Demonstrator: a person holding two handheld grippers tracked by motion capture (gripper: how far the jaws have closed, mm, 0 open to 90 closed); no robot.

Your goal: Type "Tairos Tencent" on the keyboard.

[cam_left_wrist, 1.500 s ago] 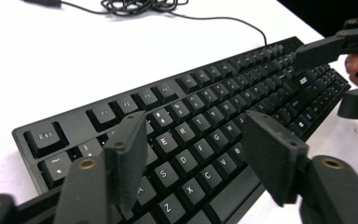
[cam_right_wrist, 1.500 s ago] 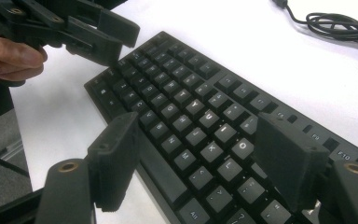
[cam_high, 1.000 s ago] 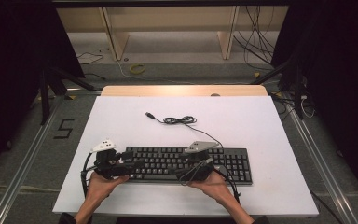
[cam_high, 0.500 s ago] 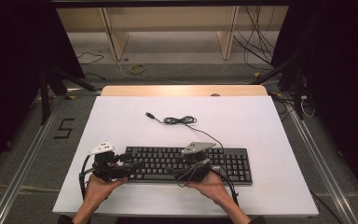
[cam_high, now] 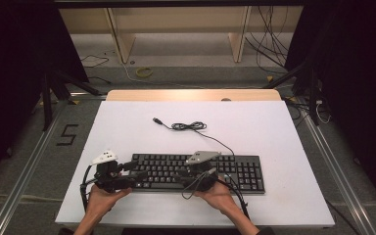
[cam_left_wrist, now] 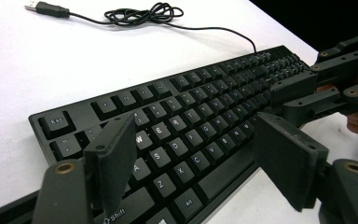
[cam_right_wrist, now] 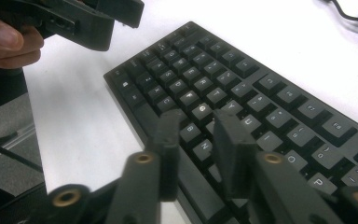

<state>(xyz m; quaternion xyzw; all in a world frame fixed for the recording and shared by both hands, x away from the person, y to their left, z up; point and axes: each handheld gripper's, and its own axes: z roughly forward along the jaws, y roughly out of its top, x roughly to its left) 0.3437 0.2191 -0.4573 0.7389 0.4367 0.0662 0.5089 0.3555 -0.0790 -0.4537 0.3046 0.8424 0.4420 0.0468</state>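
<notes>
Keyboard [cam_high: 196,172], black plastic, flat and full-sized, lies along the near edge of the white rectangular tabletop [cam_high: 274,132] in the high view, its thin black cable [cam_high: 191,126] coiled behind it and ending in a USB plug. The left gripper [cam_high: 127,174] sits at the keyboard's left end, the right gripper [cam_high: 196,177] over its middle, each held by a hand coming in from the near edge.

In the left gripper view, the jaws stand wide apart over the letter keys, nothing pinched between them; the right gripper [cam_left_wrist: 279,100] shows farther along the keyboard [cam_left_wrist: 191,121].

In the right gripper view, the jaws have just been closing and now stand narrow with a gap between them, low over the keys near the front edge of the keyboard [cam_right_wrist: 242,93], holding nothing. The left gripper [cam_right_wrist: 116,23] hangs above the far end.
</notes>
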